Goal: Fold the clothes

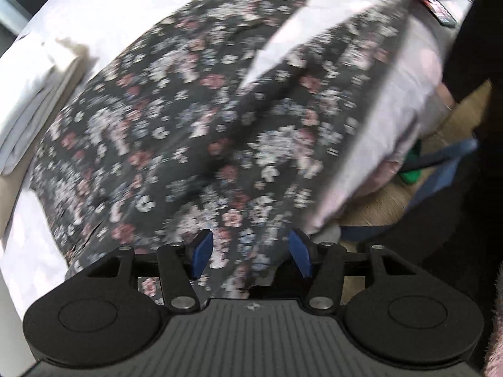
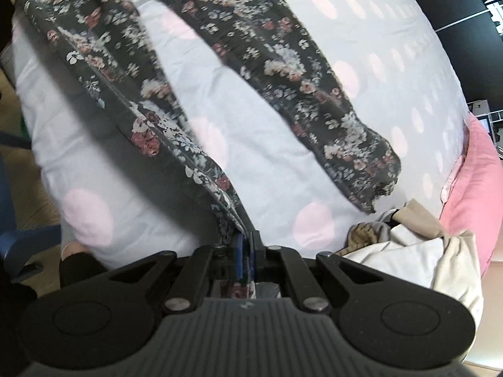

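Floral garment [image 2: 176, 144] pinched in right tool [image 2: 246, 251] over dotted bedsheet [image 2: 361, 47].

Right wrist view: you have open dotted bedsheet [image 2: 270, 144] at centre, between the two floral garment [image 2: 317, 94] strips. Blocked lower right: heaped pale clothes [image 2: 408, 251], pink pillow [image 2: 474, 182]. Left edge: blue chair [image 2: 19, 242].

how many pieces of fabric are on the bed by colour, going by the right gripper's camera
dark floral garment: 1
white bedsheet with pink dots: 1
pink bedding at the edge: 1
cream and tan clothes pile: 1, pieces within it cannot be told apart
total: 4
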`<state>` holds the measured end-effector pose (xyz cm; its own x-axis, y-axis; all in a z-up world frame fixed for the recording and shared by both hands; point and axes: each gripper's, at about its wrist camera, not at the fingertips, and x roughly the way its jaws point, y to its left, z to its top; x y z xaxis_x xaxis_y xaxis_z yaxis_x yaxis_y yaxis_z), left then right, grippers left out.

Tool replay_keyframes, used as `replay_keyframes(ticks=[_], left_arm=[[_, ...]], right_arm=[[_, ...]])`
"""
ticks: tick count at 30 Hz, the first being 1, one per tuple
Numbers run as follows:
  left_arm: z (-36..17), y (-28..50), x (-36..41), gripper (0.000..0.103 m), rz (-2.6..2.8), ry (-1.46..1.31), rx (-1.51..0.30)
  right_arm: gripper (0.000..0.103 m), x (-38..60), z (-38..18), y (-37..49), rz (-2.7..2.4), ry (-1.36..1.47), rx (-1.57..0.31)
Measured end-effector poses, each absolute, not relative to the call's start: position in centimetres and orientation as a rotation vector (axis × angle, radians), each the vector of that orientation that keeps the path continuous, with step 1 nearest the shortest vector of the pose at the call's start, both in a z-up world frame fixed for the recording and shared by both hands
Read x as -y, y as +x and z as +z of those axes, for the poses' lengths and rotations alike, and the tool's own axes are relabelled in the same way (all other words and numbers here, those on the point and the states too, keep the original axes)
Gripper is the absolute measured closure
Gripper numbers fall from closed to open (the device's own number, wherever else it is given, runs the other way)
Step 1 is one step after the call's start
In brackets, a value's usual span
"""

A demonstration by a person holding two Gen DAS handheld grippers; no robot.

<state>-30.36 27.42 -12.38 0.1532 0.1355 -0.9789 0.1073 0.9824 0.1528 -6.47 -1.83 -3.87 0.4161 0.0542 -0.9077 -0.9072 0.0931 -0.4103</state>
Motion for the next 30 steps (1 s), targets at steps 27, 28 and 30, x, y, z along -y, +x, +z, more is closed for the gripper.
replay_keyframes(ticks=[27,28,30], left_arm=[[-13.7,-25.4,-35.0,0.103,0.502,-0.058,-1.332],[-13.8,-25.1,-35.3,0.103,0.513,-0.066,-1.327],[-14.4,-24.5,-35.8,0.103,0.530,-0.073,-1.328]], right_arm=[[0.066,3.8,-7.9,-1.3,0.877,-1.109,-1.106],[0.063,4.1,-7.9,-1.3,0.879,-1.102,-1.134],[0.060,4.6,-8.1,-1.1,0.884,-1.083,-1.191]])
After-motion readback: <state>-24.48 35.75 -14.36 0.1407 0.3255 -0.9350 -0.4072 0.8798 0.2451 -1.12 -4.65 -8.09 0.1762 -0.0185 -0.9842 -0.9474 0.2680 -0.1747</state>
